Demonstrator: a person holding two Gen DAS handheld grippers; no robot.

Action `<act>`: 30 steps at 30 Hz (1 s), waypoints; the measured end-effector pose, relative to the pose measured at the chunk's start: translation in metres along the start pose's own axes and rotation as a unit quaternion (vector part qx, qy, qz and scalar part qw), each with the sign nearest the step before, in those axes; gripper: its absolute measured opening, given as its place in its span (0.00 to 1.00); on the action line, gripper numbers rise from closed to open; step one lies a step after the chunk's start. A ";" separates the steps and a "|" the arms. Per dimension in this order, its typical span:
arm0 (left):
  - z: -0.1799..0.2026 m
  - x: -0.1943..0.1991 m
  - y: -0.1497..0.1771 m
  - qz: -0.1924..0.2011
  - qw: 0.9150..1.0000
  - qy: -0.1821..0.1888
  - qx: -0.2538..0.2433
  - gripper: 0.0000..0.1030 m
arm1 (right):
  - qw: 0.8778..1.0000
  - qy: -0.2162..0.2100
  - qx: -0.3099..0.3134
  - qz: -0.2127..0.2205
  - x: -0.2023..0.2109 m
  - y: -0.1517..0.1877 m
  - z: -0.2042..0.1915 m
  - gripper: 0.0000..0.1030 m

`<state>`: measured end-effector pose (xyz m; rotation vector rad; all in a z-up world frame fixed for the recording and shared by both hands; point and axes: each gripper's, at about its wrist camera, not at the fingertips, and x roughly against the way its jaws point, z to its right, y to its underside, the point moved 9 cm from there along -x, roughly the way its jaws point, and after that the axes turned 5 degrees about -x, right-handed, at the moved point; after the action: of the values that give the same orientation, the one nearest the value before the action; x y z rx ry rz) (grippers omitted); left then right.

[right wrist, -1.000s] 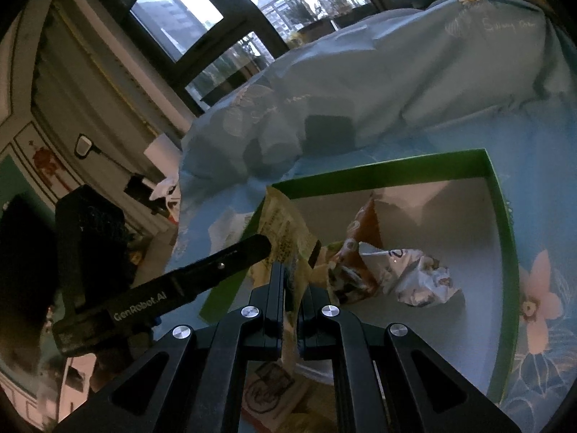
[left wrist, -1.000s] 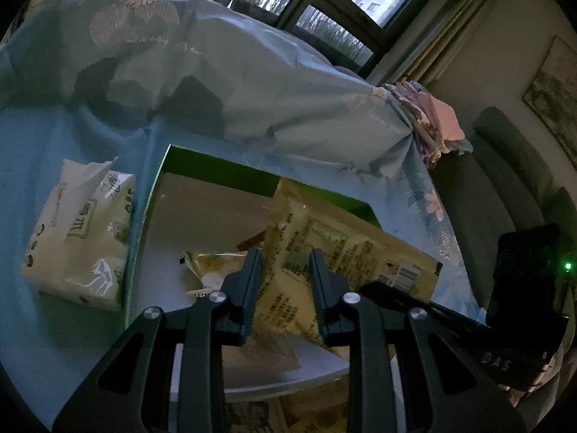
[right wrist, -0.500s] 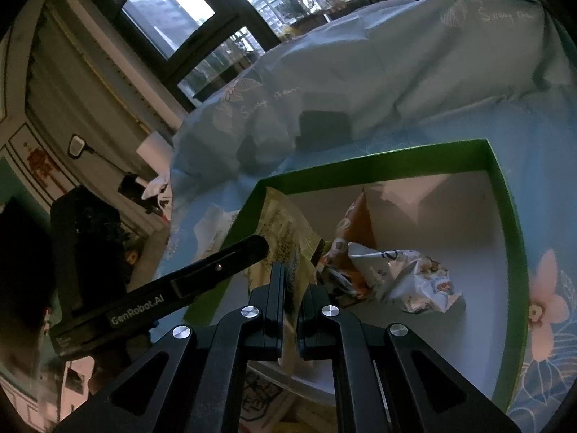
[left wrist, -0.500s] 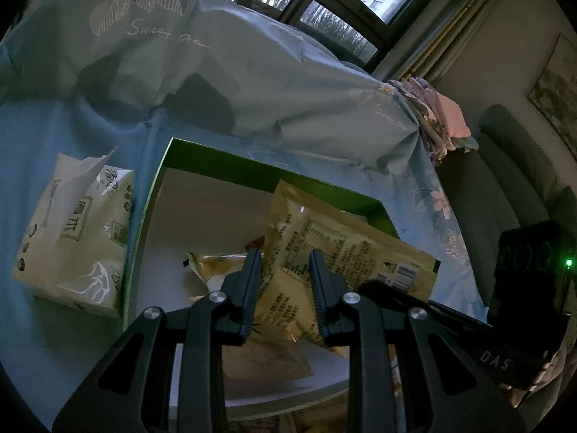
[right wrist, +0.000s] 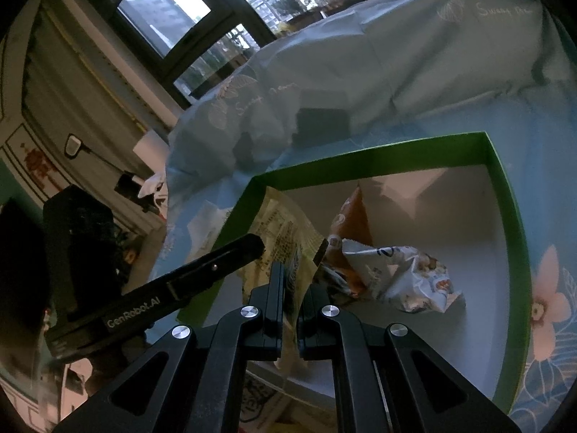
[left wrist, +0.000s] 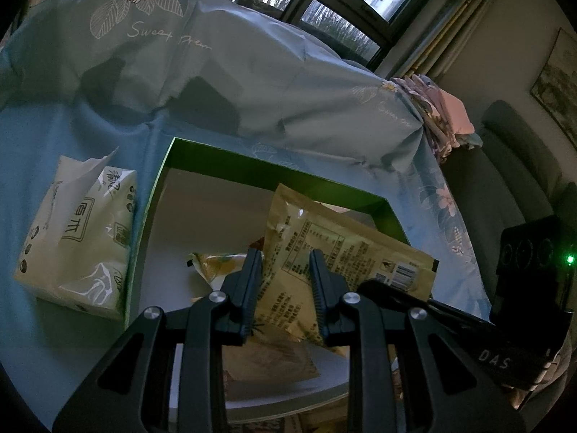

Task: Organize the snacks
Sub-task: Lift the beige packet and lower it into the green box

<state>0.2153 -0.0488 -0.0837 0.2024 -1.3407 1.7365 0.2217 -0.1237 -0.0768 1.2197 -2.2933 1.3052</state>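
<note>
Right wrist view: right gripper point(right wrist: 290, 281) clamped on the edge of a flat yellow printed snack packet point(left wrist: 339, 249), held over the green-walled white-floored cardboard box point(right wrist: 512, 238). Left gripper point(left wrist: 285, 281) fingers apart, straddling the packet. 2 crumpled snack bags point(right wrist: 407, 274) lie inside the box.

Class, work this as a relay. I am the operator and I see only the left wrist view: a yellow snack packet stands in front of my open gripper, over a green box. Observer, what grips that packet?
Observer: The right gripper is shut on the yellow packet's lower edge, holding it upright.
Operator: What else lies in the box?
Observer: A crumpled white snack bag lies on the floor of the green box, clear of the packet.
Operator: Anything between them?
Observer: An orange snack bag stands just behind the packet, beside the white one.
Operator: And my own gripper?
Observer: The left gripper shows in the right view as open, one finger beside the packet.
</note>
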 end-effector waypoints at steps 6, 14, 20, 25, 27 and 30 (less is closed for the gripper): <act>-0.001 0.000 0.001 0.000 1.000 -0.001 -0.002 0.25 | 1.000 0.004 0.000 -0.001 -0.001 0.000 0.001 0.07; -0.003 -0.002 0.002 -0.001 1.000 -0.005 -0.005 0.25 | 1.000 0.009 -0.006 -0.004 -0.004 0.001 0.005 0.07; -0.003 -0.003 0.002 -0.002 1.000 -0.007 -0.007 0.25 | 1.000 0.010 -0.005 -0.005 -0.004 0.002 0.005 0.07; -0.004 -0.004 0.003 -0.002 1.000 -0.009 -0.008 0.25 | 1.000 0.011 -0.005 -0.005 -0.004 0.002 0.005 0.07; -0.004 -0.004 0.003 -0.002 1.000 -0.012 -0.010 0.25 | 1.000 0.012 -0.005 -0.006 -0.005 0.002 0.006 0.07; -0.004 -0.004 0.003 -0.002 1.000 -0.016 -0.014 0.25 | 1.000 0.016 -0.005 -0.007 -0.006 0.003 0.008 0.07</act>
<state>0.2173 -0.0477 -0.0898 0.2175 -1.3868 1.7174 0.2246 -0.1262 -0.0860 1.1994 -2.2626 1.2990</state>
